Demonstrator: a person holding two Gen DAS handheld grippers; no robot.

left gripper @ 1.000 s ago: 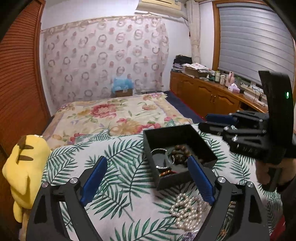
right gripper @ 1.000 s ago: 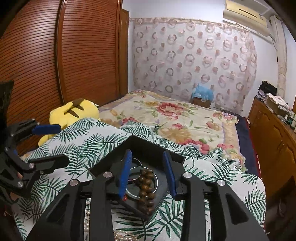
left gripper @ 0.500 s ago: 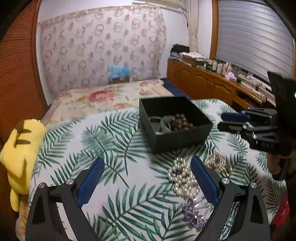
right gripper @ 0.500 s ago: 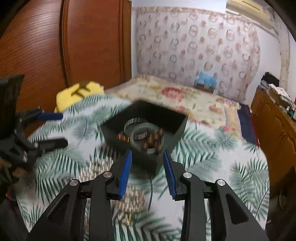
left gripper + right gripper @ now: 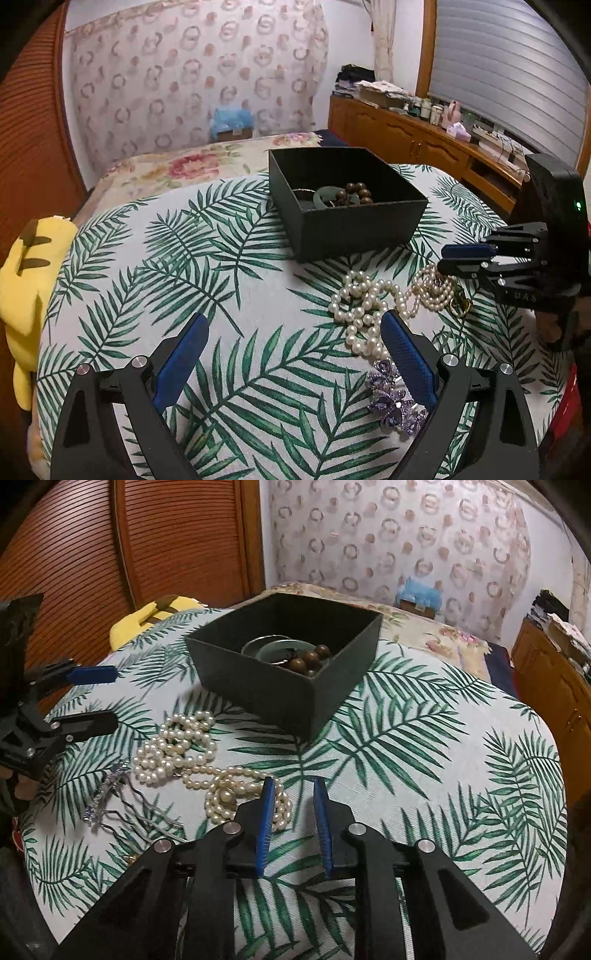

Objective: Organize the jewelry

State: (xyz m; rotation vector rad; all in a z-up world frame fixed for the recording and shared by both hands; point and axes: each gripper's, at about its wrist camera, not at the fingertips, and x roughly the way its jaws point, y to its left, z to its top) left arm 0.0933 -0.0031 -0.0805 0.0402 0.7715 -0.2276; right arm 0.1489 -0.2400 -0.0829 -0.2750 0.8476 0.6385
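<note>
The pearl necklaces (image 5: 192, 760) lie loose on the leaf-print desk (image 5: 424, 775), just in front of the black box (image 5: 284, 664). Both grippers have dropped toward them: the right gripper (image 5: 293, 786), jaws just narrowed but empty, beside the pearls; the left gripper (image 5: 295, 339) gaping, so a pickup looks imminent.

**Black hand-held grippers with blue pads**

On my feeds, the left black plastic hand-held gripper (image 5: 293, 354) has angular linkage arms, round silver screw heads at the pivots and ribbed blue finger pads (image 5: 406, 358). My right black hand-held gripper (image 5: 293, 823) looks the same; its boxy black body shows a small green light (image 5: 578, 204) and faint embossed lettering.
</note>
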